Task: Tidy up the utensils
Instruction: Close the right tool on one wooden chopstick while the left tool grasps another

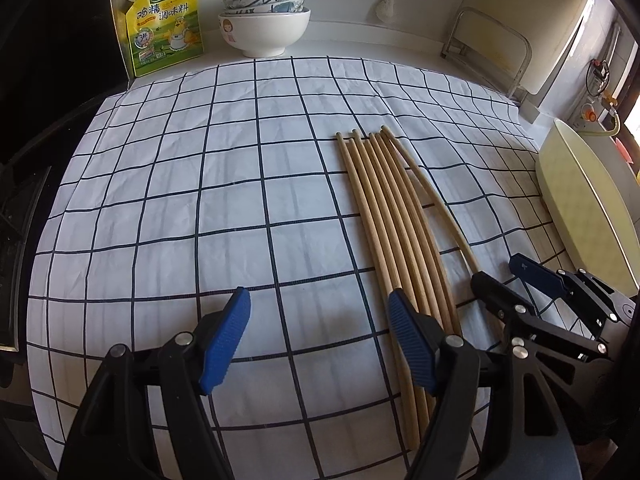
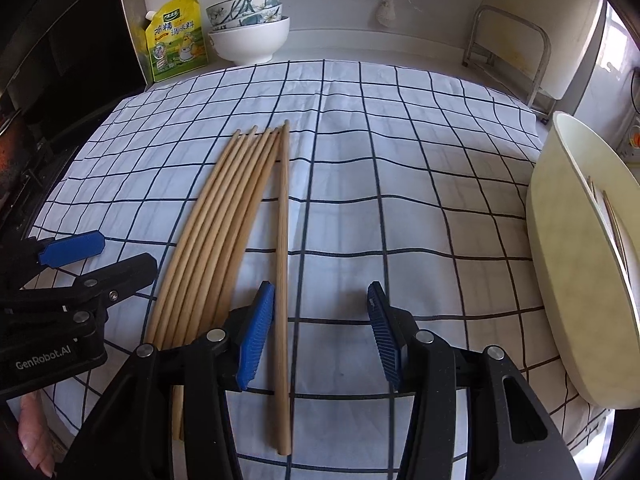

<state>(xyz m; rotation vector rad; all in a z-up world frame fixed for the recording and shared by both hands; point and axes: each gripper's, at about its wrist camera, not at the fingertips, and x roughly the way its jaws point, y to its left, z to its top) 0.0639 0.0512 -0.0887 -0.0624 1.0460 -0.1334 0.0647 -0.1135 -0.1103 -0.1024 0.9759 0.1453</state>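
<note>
Chopsticks (image 2: 224, 240) lie in a tight bundle on a checked cloth (image 1: 200, 200), with one chopstick (image 2: 283, 280) a little apart on the right. The right claw (image 2: 320, 336) is released, its fingers spread, the lone stick just inside its left finger. The left claw (image 1: 320, 340) is also released over bare cloth, its right finger above the bundle. A pale tray (image 2: 568, 280) sits at right; stacked bowls (image 1: 264, 16) and a yellow pouch (image 1: 164, 24) stand behind.

Daylight pours in from the right, soft shadows fall under the chopsticks (image 1: 394, 216) on the checked cloth (image 1: 200, 200), focus crisp, fisheye bending and blackening every edge.
</note>
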